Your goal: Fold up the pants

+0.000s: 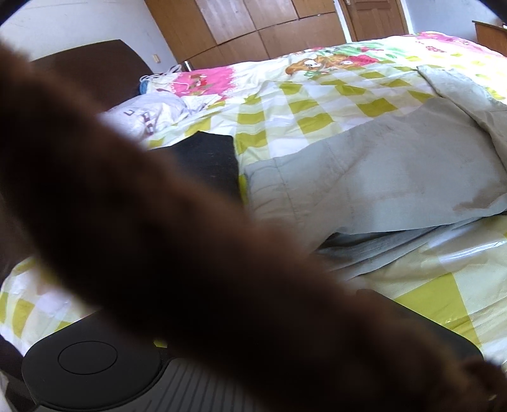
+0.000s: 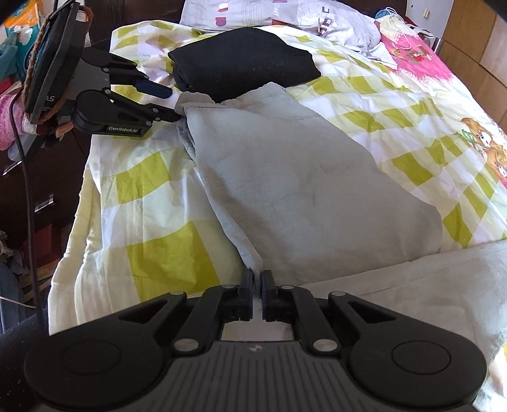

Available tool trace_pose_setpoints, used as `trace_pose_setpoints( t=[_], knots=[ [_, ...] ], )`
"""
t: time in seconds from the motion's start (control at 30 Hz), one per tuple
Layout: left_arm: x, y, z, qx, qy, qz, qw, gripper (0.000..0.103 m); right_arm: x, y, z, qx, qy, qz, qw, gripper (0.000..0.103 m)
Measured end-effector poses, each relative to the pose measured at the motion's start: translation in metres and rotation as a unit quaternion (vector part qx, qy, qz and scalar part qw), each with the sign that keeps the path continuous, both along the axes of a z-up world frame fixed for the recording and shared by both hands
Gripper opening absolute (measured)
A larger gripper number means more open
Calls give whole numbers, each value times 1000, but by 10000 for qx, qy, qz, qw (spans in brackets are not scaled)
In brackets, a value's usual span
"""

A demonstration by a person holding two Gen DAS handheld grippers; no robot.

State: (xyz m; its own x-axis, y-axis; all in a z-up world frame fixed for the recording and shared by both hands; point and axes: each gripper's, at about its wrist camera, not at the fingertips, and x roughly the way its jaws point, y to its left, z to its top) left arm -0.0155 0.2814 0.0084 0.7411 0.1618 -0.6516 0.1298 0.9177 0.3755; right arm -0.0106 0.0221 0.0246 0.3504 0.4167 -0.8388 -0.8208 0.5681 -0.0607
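Note:
Pale grey pants (image 2: pixel 301 190) lie folded on the yellow-checked bedsheet (image 2: pixel 152 253), with another layer of them running off to the lower right. My right gripper (image 2: pixel 257 282) is shut on the pants' near folded edge, the cloth pinched between its tips. My left gripper (image 2: pixel 171 104) is at the far corner of the pants, jaws apart; the lower finger (image 2: pixel 168 117) touches the corner and the upper, blue-padded one stands clear. In the left wrist view a blurred brown thing close to the lens hides the fingers; the pants (image 1: pixel 380 177) show behind it.
A folded black garment (image 2: pixel 244 60) lies just beyond the pants, with a pillow (image 2: pixel 285 16) behind it. The bed's edge runs down the left beside dark furniture (image 2: pixel 38 190) and a hanging cable (image 2: pixel 28 190). Wooden wardrobes (image 1: pixel 253 25) stand past the bed.

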Motion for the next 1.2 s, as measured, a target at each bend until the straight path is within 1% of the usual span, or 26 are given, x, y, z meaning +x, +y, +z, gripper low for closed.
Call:
trace_pose_setpoints(
  t=[0.07, 0.1, 0.17, 0.2, 0.27, 0.33, 0.4, 0.43, 0.47, 0.53, 0.6, 0.67, 0.73, 0.8, 0.87, 0.93, 1.0, 1.07, 1.1, 1.2],
  knots=[
    [-3, 4, 5, 97, -70, 207, 9997, 38, -1, -5, 3, 65, 42, -73, 9999, 23],
    [-4, 6, 8, 82, -102, 305, 9994, 37, -2, -7, 5, 115, 58, -114, 9999, 24],
    [-7, 7, 16, -141, -209, 377, 9990, 37, -4, -13, 10, 249, 63, -200, 9995, 25],
    [-8, 4, 21, -270, -249, 338, 9988, 37, -4, -16, 13, 304, 68, -225, 9993, 28],
    [-9, -11, 29, -467, -344, 109, 9983, 37, -5, -22, 16, 346, 56, -293, 9990, 33],
    [-8, -34, 31, -676, -360, -234, 9968, 38, -2, -31, 18, 379, 44, -430, 9983, 33],
    [-3, -55, 26, -1049, -132, -529, 9930, 39, 5, -44, 21, 460, 132, -700, 9964, 33],
    [1, -66, 21, -1150, 17, -669, 9911, 39, 12, -55, 23, 531, 223, -920, 9941, 33],
    [5, -76, 14, -1149, 176, -785, 9901, 39, 19, -64, 25, 592, 282, -1106, 9917, 33],
    [10, -92, 2, -940, 386, -898, 9908, 35, 35, -84, 30, 656, 337, -1508, 9858, 33],
    [15, -99, 0, -827, 460, -891, 9915, 35, 56, -102, 35, 612, 263, -1894, 9796, 34],
    [19, -100, 11, -844, 395, -823, 9922, 38, 84, -115, 38, 462, 203, -2128, 9758, 35],
    [21, -103, 25, -862, 293, -811, 9925, 38, 115, -124, 41, 284, 195, -2190, 9751, 35],
    [24, -114, 40, -824, 187, -886, 9925, 39, 144, -131, 42, 189, 368, -2177, 9751, 37],
    [32, -132, 49, -914, 104, -1032, 9904, 47, 178, -143, 44, 235, 539, -2464, 9674, 38],
    [41, -156, 48, -1057, 100, -1267, 9862, 49, 206, -150, 44, 338, 520, -2701, 9608, 45],
    [53, -180, 40, -1256, 220, -1499, 9804, 50, 233, -155, 38, 411, 543, -3111, 9479, 48],
    [68, -201, 28, -1490, 392, -1657, 9741, 50, 259, -160, 26, 506, 724, -3537, 9312, 48],
    [75, -210, 22, -1559, 494, -1684, 9720, 50, 271, -162, 18, 541, 816, -3741, 9222, 48],
    [87, -231, 8, -1652, 693, -1820, 9668, 50, 297, -166, -3, 433, 853, -4136, 9054, 48]
  ],
)
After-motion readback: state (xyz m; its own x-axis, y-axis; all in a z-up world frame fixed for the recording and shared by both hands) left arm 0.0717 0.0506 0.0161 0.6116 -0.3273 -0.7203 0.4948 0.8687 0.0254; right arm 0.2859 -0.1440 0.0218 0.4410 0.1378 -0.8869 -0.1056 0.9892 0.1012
